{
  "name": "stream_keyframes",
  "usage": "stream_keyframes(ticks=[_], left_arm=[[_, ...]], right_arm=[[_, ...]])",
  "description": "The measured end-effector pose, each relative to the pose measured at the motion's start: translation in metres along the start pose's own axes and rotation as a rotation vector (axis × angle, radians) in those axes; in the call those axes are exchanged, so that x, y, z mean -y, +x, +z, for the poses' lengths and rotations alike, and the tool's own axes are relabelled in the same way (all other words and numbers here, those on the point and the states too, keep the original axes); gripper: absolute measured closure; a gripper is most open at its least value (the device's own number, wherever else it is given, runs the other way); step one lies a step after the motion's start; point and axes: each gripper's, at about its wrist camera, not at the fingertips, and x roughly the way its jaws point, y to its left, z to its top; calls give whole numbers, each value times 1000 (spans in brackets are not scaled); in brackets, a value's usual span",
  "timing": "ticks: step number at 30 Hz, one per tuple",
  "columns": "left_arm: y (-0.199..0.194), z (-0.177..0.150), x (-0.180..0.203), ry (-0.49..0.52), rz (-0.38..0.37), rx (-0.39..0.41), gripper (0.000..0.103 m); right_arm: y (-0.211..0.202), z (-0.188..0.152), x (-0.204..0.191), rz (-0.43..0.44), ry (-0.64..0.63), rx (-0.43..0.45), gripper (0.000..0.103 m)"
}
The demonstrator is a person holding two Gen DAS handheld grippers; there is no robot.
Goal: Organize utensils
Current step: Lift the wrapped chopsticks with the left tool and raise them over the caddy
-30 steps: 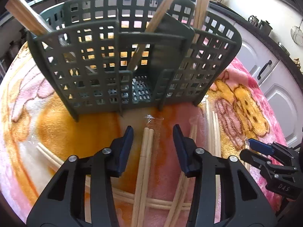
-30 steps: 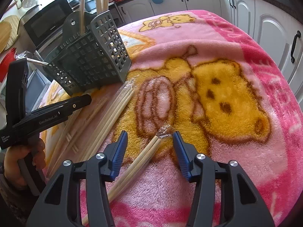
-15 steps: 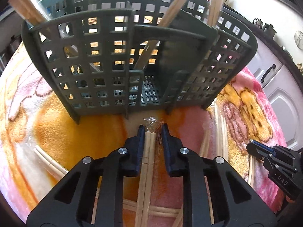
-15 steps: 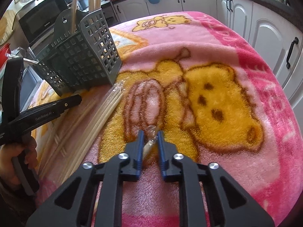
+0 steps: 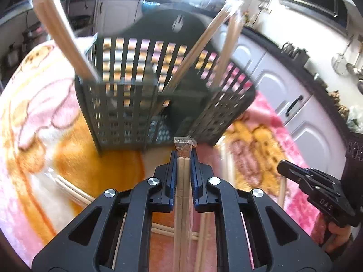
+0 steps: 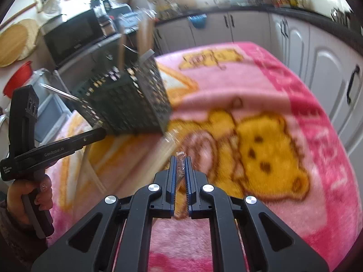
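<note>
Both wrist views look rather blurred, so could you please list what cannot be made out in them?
- Basket: compartment contents, blurred, left view.
- Wrapped chopsticks in the left tool: rear ends cut off below.
- Right tool: its pair mostly hidden between the fingers.
- Counter items: too small, blurred.

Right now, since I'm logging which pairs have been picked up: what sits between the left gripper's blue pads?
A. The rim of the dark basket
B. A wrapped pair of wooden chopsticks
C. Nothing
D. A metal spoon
B: in the left wrist view the left gripper has its pads closed on a wrapped pair of wooden chopsticks, the clear wrapper tip poking out ahead, short of the dark basket.
</note>
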Motion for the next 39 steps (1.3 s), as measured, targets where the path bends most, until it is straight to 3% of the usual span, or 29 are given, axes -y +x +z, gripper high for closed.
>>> stream_keyframes(ticks=[15, 39], left_arm=[[-66, 27, 17, 22, -63, 165, 100], [-125, 81, 42, 70, -109, 370, 100]], right_arm=[[-45, 34, -39, 21, -123, 149, 97], [-91, 85, -88, 68, -244, 343, 98]])
